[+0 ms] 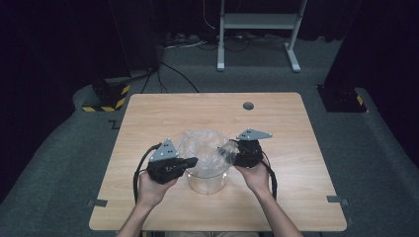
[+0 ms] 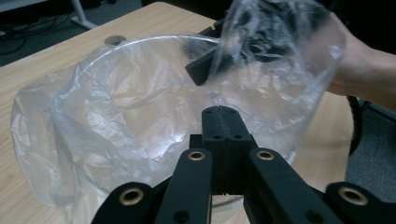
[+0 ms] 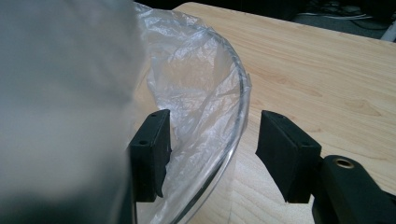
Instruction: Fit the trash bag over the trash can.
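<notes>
A clear round container (image 1: 205,184) stands at the middle of the wooden table (image 1: 296,197), lined with a crinkled clear plastic bag (image 1: 201,147). My left gripper (image 1: 191,161) is shut at the container's left rim; in the left gripper view its jaws (image 2: 223,112) are pressed together over the bag (image 2: 116,121), and I cannot tell whether film is pinched between them. At the right rim my right gripper (image 1: 231,151) is open. Its jaws (image 3: 212,154) straddle the glass rim (image 3: 239,112) and the bag's edge (image 3: 187,84). A loose flap of bag (image 2: 285,42) is raised around it.
A dark round hole (image 1: 248,105) sits near the table's far edge. Bare wood lies on both sides of the container. On the floor beyond are a white frame (image 1: 257,22), cables, and black stands with yellow-black tape (image 1: 106,98).
</notes>
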